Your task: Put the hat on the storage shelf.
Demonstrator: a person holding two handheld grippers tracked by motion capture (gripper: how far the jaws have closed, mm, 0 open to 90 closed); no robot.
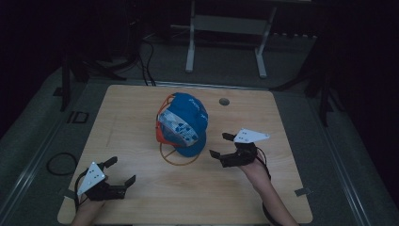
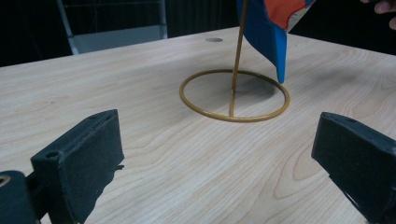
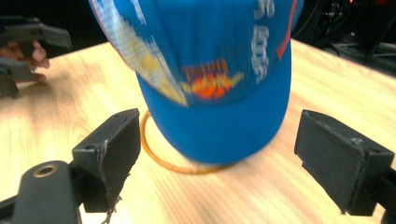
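Blue fabric baseball cap with orange trim (image 1: 184, 123) sits on a thin brass-coloured wire stand with ring base (image 1: 179, 157), mid light wooden table (image 1: 141, 117). Right tongs (image 1: 221, 145) apart, just beside the brim, empty. Left tongs (image 1: 121, 172) apart, well away near the front edge. Judged: nothing gripped yet, whole job left.
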